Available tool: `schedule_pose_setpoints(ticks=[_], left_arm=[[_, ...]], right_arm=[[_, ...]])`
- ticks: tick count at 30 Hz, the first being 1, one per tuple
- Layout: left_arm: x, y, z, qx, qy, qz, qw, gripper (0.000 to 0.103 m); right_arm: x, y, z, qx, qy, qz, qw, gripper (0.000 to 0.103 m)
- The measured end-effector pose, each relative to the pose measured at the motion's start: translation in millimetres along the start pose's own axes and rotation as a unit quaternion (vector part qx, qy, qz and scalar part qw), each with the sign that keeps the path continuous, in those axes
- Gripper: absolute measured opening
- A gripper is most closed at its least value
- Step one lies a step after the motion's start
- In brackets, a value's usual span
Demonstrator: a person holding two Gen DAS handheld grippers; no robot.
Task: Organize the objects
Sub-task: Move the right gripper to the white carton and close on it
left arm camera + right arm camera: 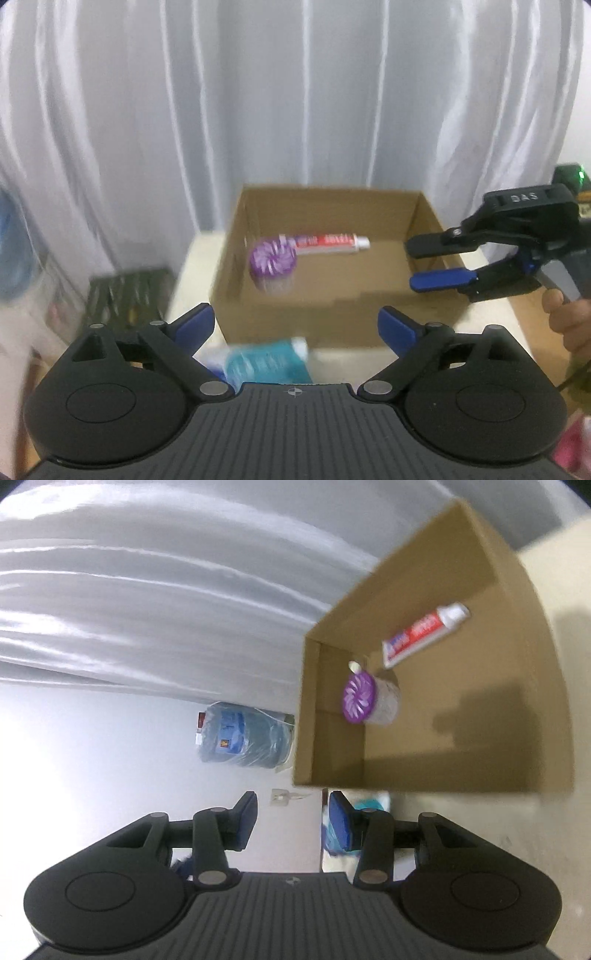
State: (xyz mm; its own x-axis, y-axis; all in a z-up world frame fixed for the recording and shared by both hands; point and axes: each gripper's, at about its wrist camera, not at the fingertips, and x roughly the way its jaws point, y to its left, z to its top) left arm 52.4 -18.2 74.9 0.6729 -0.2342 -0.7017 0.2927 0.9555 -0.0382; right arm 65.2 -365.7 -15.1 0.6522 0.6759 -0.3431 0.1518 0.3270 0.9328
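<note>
Seen from the left wrist, the left gripper [295,325] hangs at lower centre with its blue-padded jaws spread wide and nothing between them; just below them lies a blurred teal plastic bottle [266,360], outside the open brown cardboard box [332,314], and it looks the likeliest next pick; a clean grasp would call for lowering squarely over its body before closing. Inside the box, toward its left wall, a purple-lidded round air-freshener tub [272,263] stands just beside a red-and-white toothpaste tube [327,243] lying flat. At right, the right gripper [432,264], in a person's hand [570,321], hovers over the box's right rim, jaws narrowly apart and empty. A dark slatted crate [125,295] sits at lower left; the box's near wall stands between bottle and floor, so the bottle must be lifted over it.
</note>
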Motion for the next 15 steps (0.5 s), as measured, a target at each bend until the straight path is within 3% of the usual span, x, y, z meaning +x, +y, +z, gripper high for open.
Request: schedule_pose_setpoints(ticks=[4,9,15], left_arm=[[15,-1,-40,-0.047,0.021,-0.025,0.9984,0.097],[62,-1,-87,-0.08,0.088,-0.023,0.9927,0.097],[85,-20,-107,-0.073,0.127,-0.036,0.9885,0.097]], right_arm=[[-3,-29,-29,0.005,-0.002,-0.035,0.999,0.052],[9,-62,-58,0.006,0.003,-0.098,0.995,0.052],[29,-68,-72,-0.011,0.012,-0.138,0.99,0.052]])
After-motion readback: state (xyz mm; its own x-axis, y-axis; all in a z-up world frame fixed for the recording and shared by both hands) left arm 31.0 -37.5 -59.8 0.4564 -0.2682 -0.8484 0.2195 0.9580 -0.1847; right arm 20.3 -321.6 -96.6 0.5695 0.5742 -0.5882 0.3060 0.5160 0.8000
